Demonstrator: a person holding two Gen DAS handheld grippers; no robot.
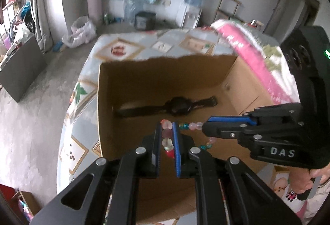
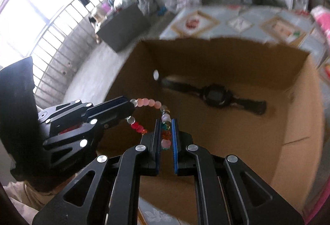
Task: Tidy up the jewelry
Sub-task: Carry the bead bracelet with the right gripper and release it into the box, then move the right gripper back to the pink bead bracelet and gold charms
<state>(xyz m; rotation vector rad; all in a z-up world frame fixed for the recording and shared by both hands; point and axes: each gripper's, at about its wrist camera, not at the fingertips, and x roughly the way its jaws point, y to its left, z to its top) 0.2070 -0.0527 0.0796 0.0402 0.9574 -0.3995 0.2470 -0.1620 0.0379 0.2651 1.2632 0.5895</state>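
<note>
A beaded bracelet (image 1: 190, 125) of pink, clear, teal and red beads hangs between both grippers, over an open cardboard box (image 1: 165, 72). My left gripper (image 1: 166, 132) is shut on one side of it. My right gripper (image 1: 206, 125) comes in from the right and is shut on the other side. In the right wrist view the right gripper (image 2: 166, 128) clamps several beads of the bracelet (image 2: 148, 102), and the left gripper (image 2: 130, 108) holds it from the left. A black wristwatch (image 1: 177, 108) lies flat on the box floor (image 2: 214, 95).
The box (image 2: 299, 122) stands on a table with a patterned cloth (image 1: 123, 49). A pink and white blanket (image 1: 257, 60) lies to the right of the box. The grey floor (image 1: 31, 111) drops away on the left. A dark bin (image 1: 20, 72) stands there.
</note>
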